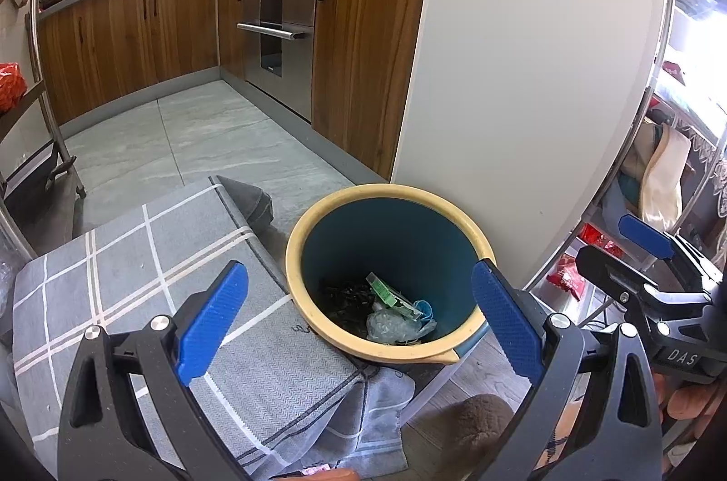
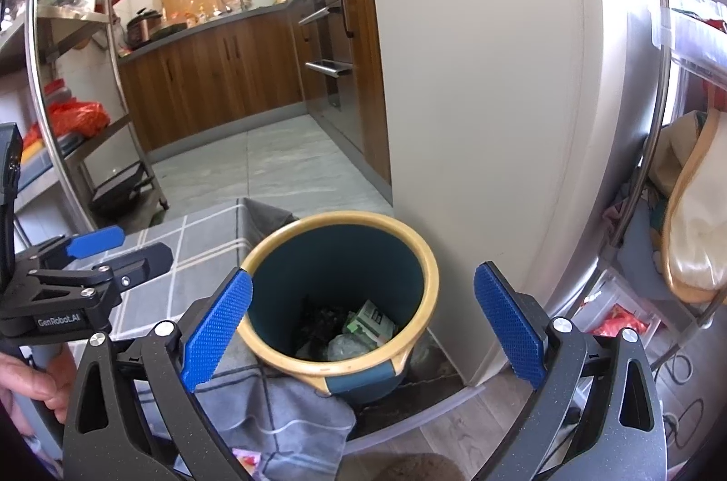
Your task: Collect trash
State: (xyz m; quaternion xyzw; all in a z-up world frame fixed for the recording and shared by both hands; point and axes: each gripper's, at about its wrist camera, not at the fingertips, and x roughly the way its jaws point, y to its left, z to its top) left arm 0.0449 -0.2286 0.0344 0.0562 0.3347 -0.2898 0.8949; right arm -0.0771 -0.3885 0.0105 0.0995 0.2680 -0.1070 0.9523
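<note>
A teal trash bin [image 1: 395, 235] with a yellow rim [image 1: 300, 299] stands on the floor beside a white cabinet side. In it lie a green and white carton [image 1: 386, 292], crumpled clear plastic [image 1: 390, 326] and dark scraps [image 1: 345, 294]. My left gripper [image 1: 359, 322] hangs open just above the bin's near side, nothing between its blue pads [image 1: 211, 319]. In the right wrist view the same bin [image 2: 341, 267] sits centred, with the carton [image 2: 370, 322] inside. My right gripper [image 2: 363, 331] is open over it and empty. The other gripper shows at each view's edge.
A grey checked mat [image 1: 150, 290] lies left of the bin, its corner bunched under the bin's base. Wooden kitchen cabinets [image 1: 127, 40] and a steel oven [image 1: 277, 22] stand beyond the tiled floor [image 1: 181, 144]. A metal rack [image 2: 77, 81] with red bags is at left. A brown fuzzy slipper [image 1: 481, 426] sits near.
</note>
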